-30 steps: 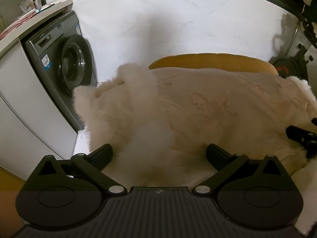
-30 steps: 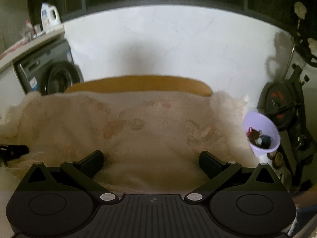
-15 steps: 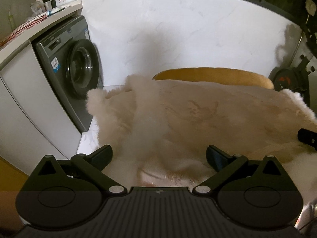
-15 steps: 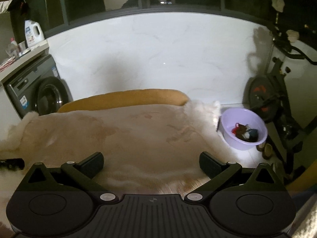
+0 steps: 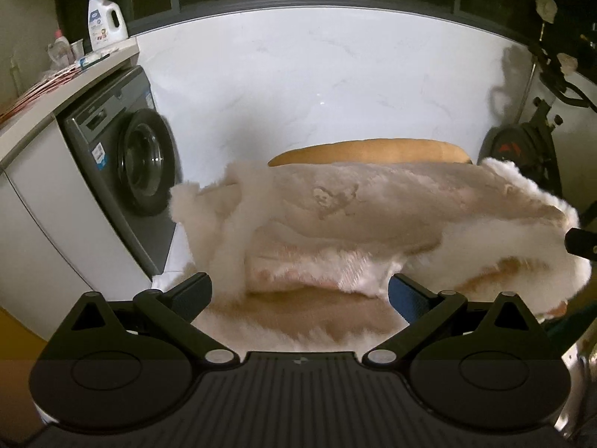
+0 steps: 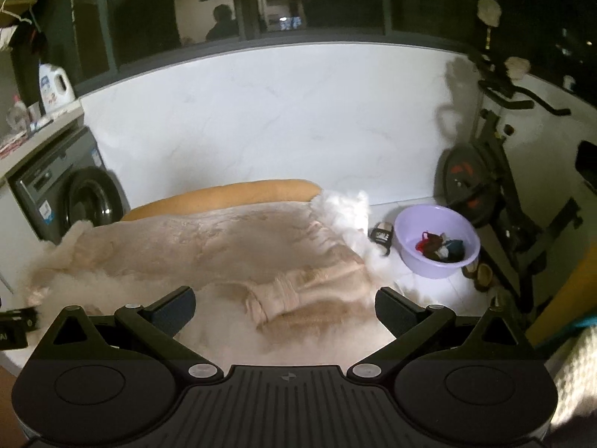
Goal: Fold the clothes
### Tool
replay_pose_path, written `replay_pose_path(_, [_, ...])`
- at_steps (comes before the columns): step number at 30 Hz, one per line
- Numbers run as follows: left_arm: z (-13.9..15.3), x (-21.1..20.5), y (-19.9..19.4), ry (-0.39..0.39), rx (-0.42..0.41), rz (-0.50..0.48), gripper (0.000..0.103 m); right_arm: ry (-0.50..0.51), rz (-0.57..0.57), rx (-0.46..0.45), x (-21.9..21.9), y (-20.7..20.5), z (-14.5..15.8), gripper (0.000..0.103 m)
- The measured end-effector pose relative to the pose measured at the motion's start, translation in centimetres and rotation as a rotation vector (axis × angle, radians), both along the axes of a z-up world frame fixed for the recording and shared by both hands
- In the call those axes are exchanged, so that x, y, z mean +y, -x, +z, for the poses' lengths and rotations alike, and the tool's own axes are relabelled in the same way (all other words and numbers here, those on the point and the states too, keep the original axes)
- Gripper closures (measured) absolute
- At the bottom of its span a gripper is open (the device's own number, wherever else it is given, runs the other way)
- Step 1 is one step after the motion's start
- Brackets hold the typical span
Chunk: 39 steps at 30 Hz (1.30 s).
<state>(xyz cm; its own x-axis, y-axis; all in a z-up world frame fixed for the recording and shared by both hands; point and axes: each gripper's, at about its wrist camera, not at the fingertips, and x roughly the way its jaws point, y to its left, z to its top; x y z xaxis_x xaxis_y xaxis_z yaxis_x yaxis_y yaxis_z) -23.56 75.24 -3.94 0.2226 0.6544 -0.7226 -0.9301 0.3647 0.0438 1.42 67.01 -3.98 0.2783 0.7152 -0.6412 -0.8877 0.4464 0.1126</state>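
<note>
A fluffy beige fleece garment [image 5: 373,216] with white furry trim lies folded over on an orange table [image 5: 369,149]. It also shows in the right wrist view [image 6: 224,250], with a ribbed cuff [image 6: 276,295] near the front. My left gripper [image 5: 298,295] is open and empty, just above the garment's near edge. My right gripper [image 6: 285,308] is open and empty, over the cuff end. The right gripper's tip [image 5: 580,242] shows at the left wrist view's right edge.
A grey washing machine [image 5: 119,164] stands at the left under a counter with a detergent bottle [image 5: 106,18]. A purple basin [image 6: 436,240] with small clothes sits on the floor at the right, beside an exercise bike [image 6: 485,179]. A white wall is behind.
Both grippers have pulled back and up from the garment. The far half now lies folded over the near half, and more of the room shows.
</note>
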Motion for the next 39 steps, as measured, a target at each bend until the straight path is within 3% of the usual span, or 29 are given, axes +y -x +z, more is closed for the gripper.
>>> replay_pose_path(17, [-0.2,-5.0,-0.6,0.033,0.005,-0.061,0.000,0.042,-0.064,0.058,-5.8,1.6,0.3,0.001])
replay_pose_path(25, [-0.6,-8.8,-1.7,0.095,-0.002,-0.099,0.000,0.081,-0.039,0.064,-10.0,1.9,0.2,0.001])
replay_pose_path(33, [-0.4,-15.5,-3.7,0.096,0.043,-0.056,0.000,0.041,-0.042,0.130,-16.0,0.0,0.4,0.001])
replay_pose_path(39, [-0.6,-23.1,-5.1,0.143,0.016,-0.018,0.000,0.084,0.015,0.080,-22.8,-0.9,-0.8,0.001])
